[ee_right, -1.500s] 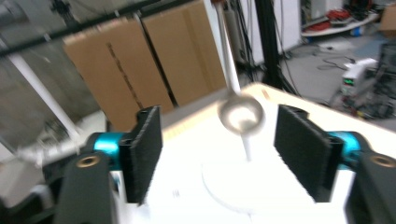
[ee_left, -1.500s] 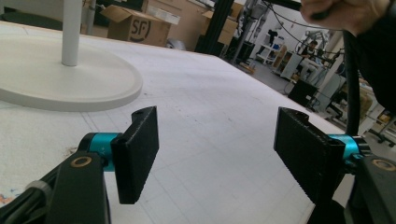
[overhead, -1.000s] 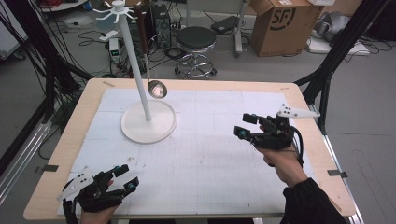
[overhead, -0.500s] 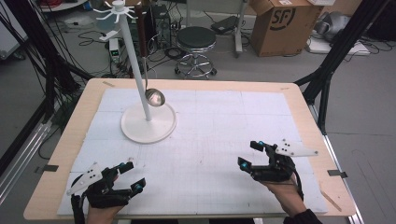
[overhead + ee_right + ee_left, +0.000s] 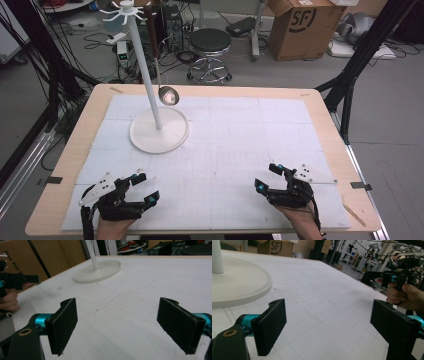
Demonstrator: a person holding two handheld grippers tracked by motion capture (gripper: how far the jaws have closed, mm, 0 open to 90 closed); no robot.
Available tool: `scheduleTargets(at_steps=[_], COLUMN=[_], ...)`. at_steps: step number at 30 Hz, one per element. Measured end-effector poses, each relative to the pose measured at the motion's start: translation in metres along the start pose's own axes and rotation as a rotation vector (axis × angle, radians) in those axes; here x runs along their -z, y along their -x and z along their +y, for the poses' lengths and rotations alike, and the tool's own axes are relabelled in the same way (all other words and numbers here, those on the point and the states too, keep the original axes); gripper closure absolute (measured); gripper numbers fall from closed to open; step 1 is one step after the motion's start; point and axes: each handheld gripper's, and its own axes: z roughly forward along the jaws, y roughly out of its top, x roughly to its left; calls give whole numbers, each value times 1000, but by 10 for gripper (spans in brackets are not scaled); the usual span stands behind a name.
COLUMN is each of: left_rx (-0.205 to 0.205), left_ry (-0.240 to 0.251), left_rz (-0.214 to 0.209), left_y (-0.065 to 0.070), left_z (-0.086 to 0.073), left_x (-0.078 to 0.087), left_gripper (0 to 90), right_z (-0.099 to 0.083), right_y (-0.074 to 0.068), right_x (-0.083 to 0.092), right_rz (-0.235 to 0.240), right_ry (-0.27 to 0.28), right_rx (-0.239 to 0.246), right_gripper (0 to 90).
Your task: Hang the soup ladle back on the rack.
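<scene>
A white stand [image 5: 159,131] with a round base, a tall pole and hooks at its top is at the table's far left. A metal ladle [image 5: 169,95] hangs from it beside the pole. My left gripper [image 5: 146,187] rests low at the near left edge, open and empty; its jaws have just been opening. My right gripper [image 5: 267,177] sits at the near right, also open with nothing between its pads, its jaws having just widened. The left gripper view [image 5: 328,322] shows the stand base [image 5: 237,282] ahead, and the right gripper view [image 5: 117,322] looks across bare mat to the base [image 5: 98,271].
A white gridded mat [image 5: 225,145] covers the wooden table [image 5: 75,145]. Behind the table are a stool [image 5: 210,42], a cardboard box [image 5: 300,25] and cables on the floor. Black frame legs [image 5: 350,85] rise at the right.
My right hand has come down from mid-right above the table toward the near edge. The left gripper's jaws have spread apart. The ladle sways slightly on the stand.
</scene>
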Motion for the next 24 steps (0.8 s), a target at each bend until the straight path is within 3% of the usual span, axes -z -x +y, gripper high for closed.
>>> scheduleTargets(at_steps=[6, 24], left_rx=[-24, -29], left_ry=[2, 10], left_rz=[-3, 11], left_y=[3, 2], left_z=[0, -1], left_x=[-1, 4], left_gripper=[140, 140], right_z=[-9, -9], right_y=[-4, -5], right_x=[1, -4], right_rz=[5, 13], right_ry=[-10, -12], right_rx=[-12, -15], right_gripper=[162, 162])
